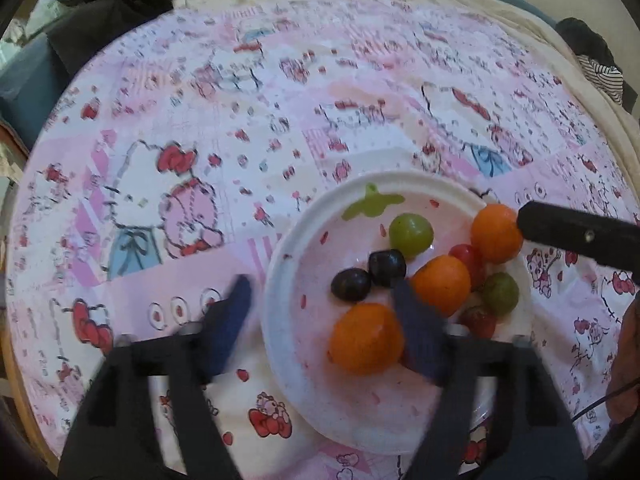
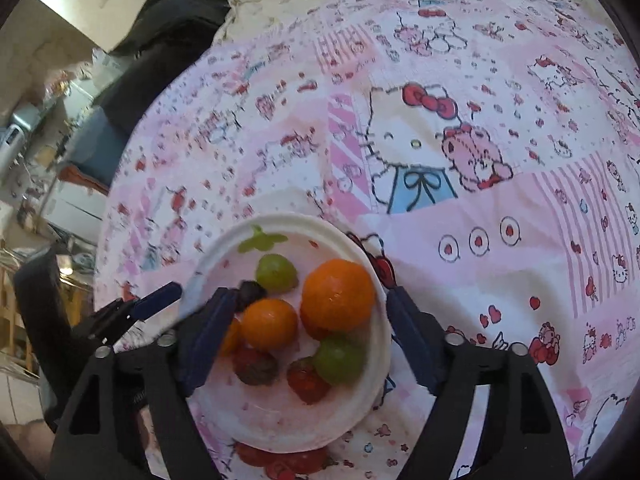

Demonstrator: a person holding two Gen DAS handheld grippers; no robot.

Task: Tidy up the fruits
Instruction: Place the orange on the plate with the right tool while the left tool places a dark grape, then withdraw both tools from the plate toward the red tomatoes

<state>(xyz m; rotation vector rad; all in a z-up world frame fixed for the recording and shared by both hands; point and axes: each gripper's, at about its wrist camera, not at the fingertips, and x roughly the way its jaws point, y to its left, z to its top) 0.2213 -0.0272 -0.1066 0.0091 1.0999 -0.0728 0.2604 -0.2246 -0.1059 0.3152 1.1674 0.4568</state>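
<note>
Left gripper [image 1: 320,300]: jaws wide, empty, straddling the plate [image 1: 280,344] rim at lower centre of frame. Right gripper [image 2: 308,312]: jaws wide, empty, spanning the same plate at lower centre. The plate holds 3 oranges [image 2: 338,294], 2 green grapes [image 1: 411,234], 2 dark grapes [image 1: 351,284] and strawberries [image 2: 308,380]. It rests on the patterned cloth [image 2: 440,100].

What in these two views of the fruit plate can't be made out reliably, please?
- Left wrist view: a red fruit is partly hidden behind the left gripper finger.
- Right wrist view: the dark grapes are blurred and partly covered by the right gripper finger.
- Plate near edge: cut off by gripper bodies in both views.
</note>
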